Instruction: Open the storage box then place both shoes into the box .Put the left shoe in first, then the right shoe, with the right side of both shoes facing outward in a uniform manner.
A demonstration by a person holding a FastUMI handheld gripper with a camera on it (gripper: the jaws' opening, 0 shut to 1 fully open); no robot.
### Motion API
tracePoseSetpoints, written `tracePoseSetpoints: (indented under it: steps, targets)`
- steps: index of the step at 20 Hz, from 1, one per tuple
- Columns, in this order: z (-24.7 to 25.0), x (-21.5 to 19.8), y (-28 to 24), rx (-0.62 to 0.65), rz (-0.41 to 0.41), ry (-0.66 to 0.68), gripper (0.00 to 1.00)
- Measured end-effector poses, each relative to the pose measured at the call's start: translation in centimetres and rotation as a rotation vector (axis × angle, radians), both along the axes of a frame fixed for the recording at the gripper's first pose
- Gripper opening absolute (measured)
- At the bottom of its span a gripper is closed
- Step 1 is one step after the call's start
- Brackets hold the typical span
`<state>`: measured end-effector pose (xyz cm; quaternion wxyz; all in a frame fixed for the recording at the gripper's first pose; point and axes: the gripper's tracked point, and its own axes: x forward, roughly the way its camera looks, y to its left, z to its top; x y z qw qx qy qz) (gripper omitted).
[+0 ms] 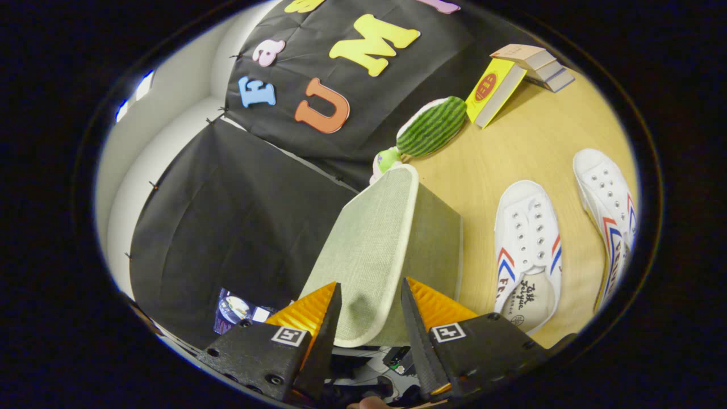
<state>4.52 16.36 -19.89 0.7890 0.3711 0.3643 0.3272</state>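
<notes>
While the gripper [370,307] holds its fingers spread either side of the box lid's [369,250] near rim, seemingly not pressing it, the box [437,238] stands on the table [528,136], both shoes [528,250] beside it; the fabric lid looks light, stiff enough to lift by that rim

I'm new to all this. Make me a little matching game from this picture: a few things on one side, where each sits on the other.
Things:
1. storage box lid
2. watermelon plush
3. yellow book
4. shoes

Places:
A. leaning on stacked books
B. between the gripper fingers
C. on the table beside the box
D. just beyond the box

Pairs: 1-B, 2-D, 3-A, 4-C
</notes>
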Motion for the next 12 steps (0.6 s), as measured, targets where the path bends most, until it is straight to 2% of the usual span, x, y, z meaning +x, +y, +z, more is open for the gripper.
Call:
tracePoseSetpoints:
  steps: [5, 6, 9, 12]
  targets:
    - [0.5, 0.7, -0.4, -0.015, -0.033, -0.013, 0.27]
    - [0.8, 0.7, -0.3, -0.002, -0.033, -0.006, 0.16]
    - [2.5, 0.5, 0.0, 0.041, -0.03, -0.01, 0.07]
    - [5.0, -0.2, 1.0, 0.05, -0.012, -0.054, 0.05]
